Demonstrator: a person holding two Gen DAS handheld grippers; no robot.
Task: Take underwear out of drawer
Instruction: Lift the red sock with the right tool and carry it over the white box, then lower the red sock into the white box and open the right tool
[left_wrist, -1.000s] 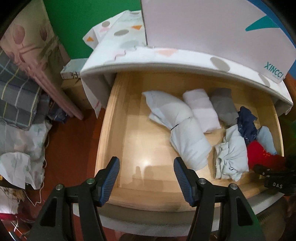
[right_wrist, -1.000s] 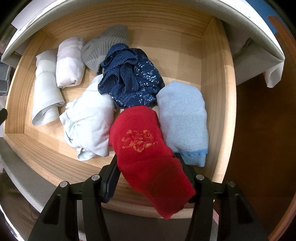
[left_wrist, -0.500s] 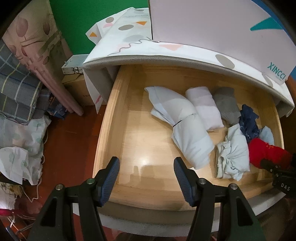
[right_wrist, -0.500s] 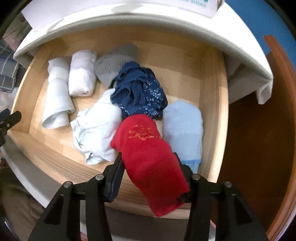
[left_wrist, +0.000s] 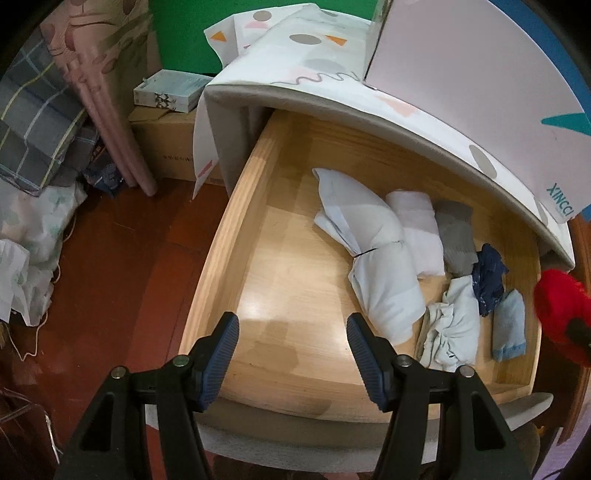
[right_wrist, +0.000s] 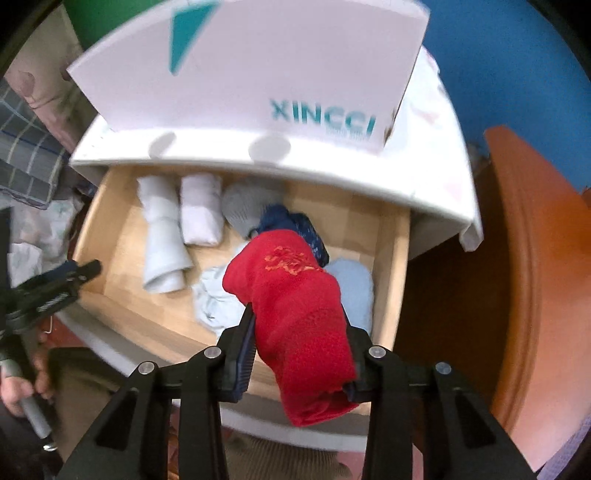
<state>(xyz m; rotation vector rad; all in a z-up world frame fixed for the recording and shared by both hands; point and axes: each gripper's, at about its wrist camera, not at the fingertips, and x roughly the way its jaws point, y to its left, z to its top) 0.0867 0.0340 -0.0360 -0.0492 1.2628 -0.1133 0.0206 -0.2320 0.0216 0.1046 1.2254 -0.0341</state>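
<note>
Right wrist view: right gripper (right_wrist: 299, 345) closing on red underwear (right_wrist: 295, 317) above drawer (right_wrist: 388, 280); left gripper (left_wrist: 291, 354) unclenched, empty.

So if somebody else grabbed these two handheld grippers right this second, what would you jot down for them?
Right gripper: jaws closing on the red underwear, which is pinched between the pads and lifted above the drawer.
Left gripper: open, holding nothing, over the drawer's bare near-left part.
In the drawer: two white rolls, a grey piece, a navy one, a pale crumpled one, a light blue one.
Done: red piece picked up.
Left: carry it clear and set it down.
</note>
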